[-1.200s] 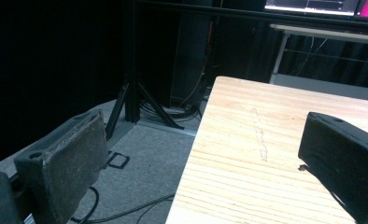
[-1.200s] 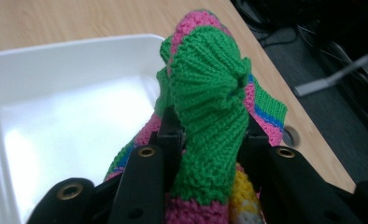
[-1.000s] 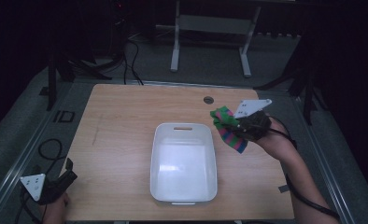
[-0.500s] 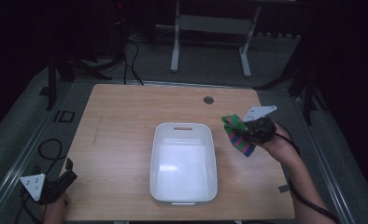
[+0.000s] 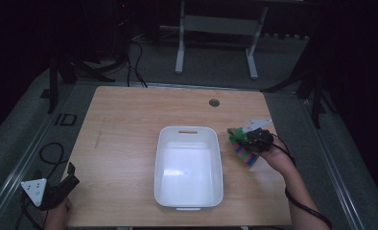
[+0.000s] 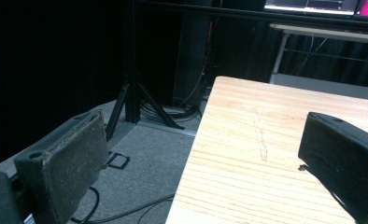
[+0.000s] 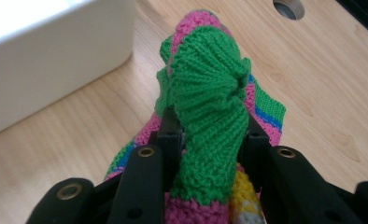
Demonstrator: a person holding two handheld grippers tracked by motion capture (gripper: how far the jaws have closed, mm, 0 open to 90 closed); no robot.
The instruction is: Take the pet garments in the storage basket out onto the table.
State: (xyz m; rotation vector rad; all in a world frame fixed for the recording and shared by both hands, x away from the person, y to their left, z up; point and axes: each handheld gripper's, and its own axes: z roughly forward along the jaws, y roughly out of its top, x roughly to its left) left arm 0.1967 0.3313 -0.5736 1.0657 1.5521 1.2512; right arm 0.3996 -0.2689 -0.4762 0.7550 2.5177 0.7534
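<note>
Right tongs (image 5: 248,140) at 3 o'clock of worktop (image 5: 129,120), jaws pointing toward 9–10 o'clock, clamped on bunched knitted cloth (image 7: 210,98), green ribbed part pinched between jaws. Right hand (image 5: 276,158) behind tongs, forearm entering from 5 o'clock, cable trailing along it. Left tongs (image 5: 57,187) at 7 o'clock, just off worktop's near-left corner, jaws spread wide, nothing between them. Left hand (image 5: 57,211) low at frame bottom.

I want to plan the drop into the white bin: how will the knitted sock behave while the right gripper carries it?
Probably floppy: the sock bunches into folds between the right gripper jaws, and its striped end hangs loose. It looks light and soft, so not fragile. The ribbed knit likely grips well, so slipping seems unlikely near the bin.
</note>
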